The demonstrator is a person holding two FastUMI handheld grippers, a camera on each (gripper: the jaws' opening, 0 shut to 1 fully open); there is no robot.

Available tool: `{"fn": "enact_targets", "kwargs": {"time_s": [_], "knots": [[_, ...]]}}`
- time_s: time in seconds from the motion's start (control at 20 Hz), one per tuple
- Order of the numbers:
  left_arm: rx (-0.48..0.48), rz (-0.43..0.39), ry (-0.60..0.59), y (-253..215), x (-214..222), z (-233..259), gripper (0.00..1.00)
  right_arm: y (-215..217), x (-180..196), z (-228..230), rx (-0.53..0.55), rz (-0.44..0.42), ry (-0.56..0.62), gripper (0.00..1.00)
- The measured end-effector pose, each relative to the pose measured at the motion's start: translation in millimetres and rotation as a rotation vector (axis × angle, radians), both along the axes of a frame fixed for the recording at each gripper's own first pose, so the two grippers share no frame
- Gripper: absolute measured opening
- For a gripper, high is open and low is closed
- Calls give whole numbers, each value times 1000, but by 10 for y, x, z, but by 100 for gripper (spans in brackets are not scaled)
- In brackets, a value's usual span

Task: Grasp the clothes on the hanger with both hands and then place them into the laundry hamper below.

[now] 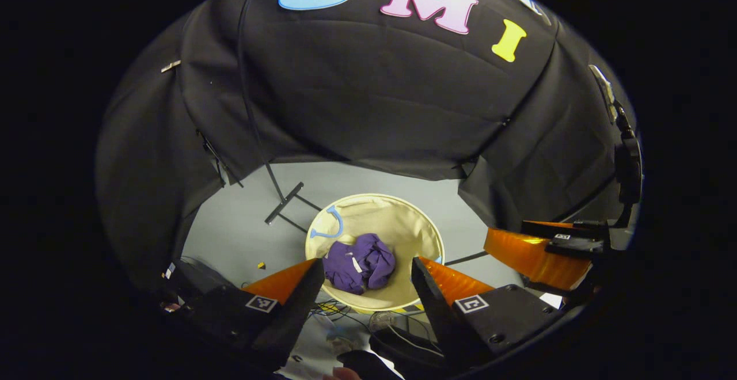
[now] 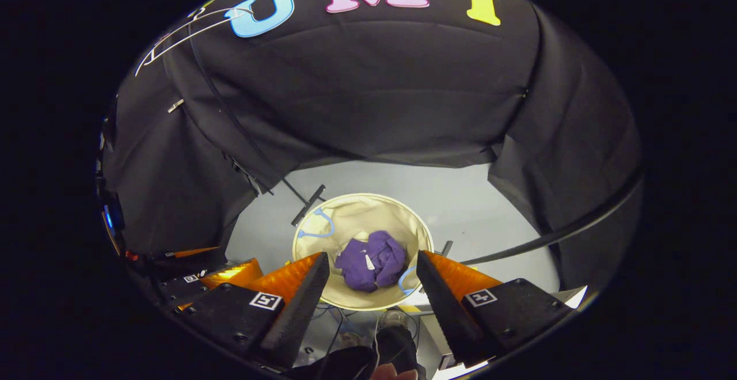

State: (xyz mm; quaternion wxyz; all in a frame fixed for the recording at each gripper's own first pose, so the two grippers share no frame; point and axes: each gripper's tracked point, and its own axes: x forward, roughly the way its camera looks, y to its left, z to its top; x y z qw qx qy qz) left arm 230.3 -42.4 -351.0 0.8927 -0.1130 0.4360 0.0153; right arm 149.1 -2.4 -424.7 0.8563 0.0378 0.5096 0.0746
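Note:
A crumpled purple garment (image 1: 360, 263) lies at the bottom of the round cream laundry hamper (image 1: 406, 225) on the grey floor. In the right gripper view the same purple garment (image 2: 372, 260) rests inside the hamper (image 2: 351, 214). My left gripper (image 1: 367, 273) hangs open above the hamper with nothing between its fingers. My right gripper (image 2: 373, 268) is likewise open and empty, high over the hamper. A thin white wire hanger (image 2: 190, 29) hangs bare at the upper left of the right gripper view. The right gripper (image 1: 538, 250) also appears at the right edge of the left gripper view.
A black stand with a crossbar foot (image 1: 283, 202) rises from the floor left of the hamper. The hamper has blue handles (image 1: 334, 224). Cables (image 2: 553, 233) run over the grey floor. Black cloth walls close off the back and sides.

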Motion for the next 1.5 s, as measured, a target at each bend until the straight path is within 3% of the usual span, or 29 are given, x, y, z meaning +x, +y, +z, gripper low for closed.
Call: {"fn": "enact_targets", "kwargs": {"time_s": [0.55, 1.0, 1.35, 1.4, 1.45, 1.5], "knots": [[53, -21, -308, 290, -401, 1325, 96, 279, 87, 1636, 1, -65, -380, 99], [66, -64, -554, 421, -758, 2477, 95, 385, -170, 2809, -9, -56, -648, 99], [96, -25, -721, 611, -1090, 3172, 95, 384, -302, 3698, -34, -56, -855, 98], [98, -25, -747, 628, -1124, 3292, 95, 383, -319, 3831, -36, -57, -887, 94], [102, -23, -768, 642, -1156, 3398, 92, 380, -336, 3969, -42, -61, -919, 100], [104, -24, -789, 634, -1174, 3512, 92, 373, -346, 4090, -50, -62, -949, 100]]}}
